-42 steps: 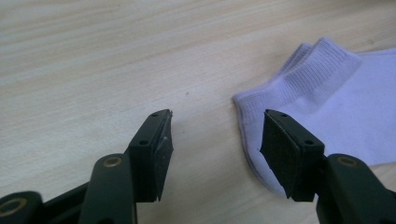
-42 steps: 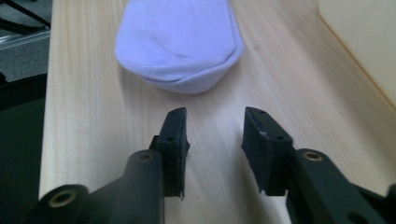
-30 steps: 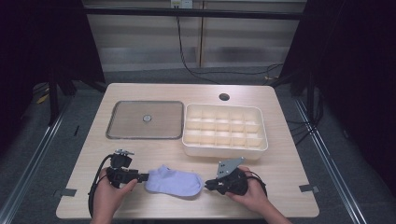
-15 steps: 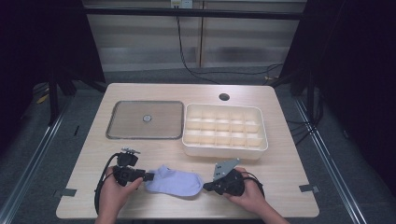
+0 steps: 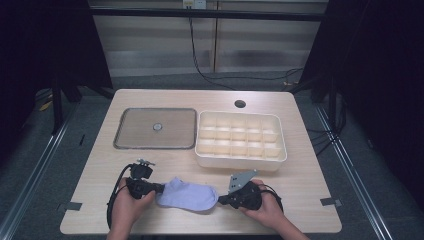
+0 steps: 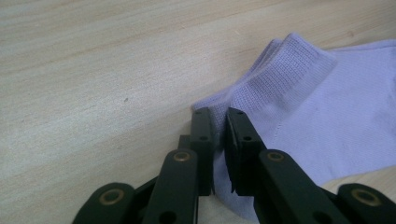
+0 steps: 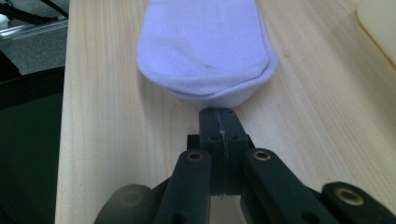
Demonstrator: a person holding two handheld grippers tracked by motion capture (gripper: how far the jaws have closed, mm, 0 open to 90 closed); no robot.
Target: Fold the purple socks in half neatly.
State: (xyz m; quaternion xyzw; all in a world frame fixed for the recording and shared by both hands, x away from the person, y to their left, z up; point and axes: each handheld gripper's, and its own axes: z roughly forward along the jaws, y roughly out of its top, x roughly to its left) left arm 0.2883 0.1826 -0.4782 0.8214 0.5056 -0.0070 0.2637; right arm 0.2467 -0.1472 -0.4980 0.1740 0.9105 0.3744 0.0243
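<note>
A pale lilac sock (image 5: 187, 195) lies flat near the table's front edge, cuff to the left and toe to the right. My left gripper (image 5: 159, 188) sits at the cuff. Its jaws have just been closing, and in the left gripper view (image 6: 218, 114) they pinch the ribbed cuff corner of the sock (image 6: 327, 116). My right gripper (image 5: 220, 200) is at the toe end. In the right gripper view (image 7: 219, 112) its jaws are pressed together at the very edge of the sock's toe (image 7: 205, 51), with a thin pale sliver between the pads.
A cream tray with several small compartments (image 5: 240, 160) stands behind the right gripper; its corner (image 7: 378, 23) shows in the right gripper view. A flat grey metal tray (image 5: 125, 145) lies at the back left. A cable hole (image 5: 240, 104) is near the far edge.
The left gripper has edged right to the sock's cuff and its jaws have drawn together on it. The right gripper has stayed at the toe.
</note>
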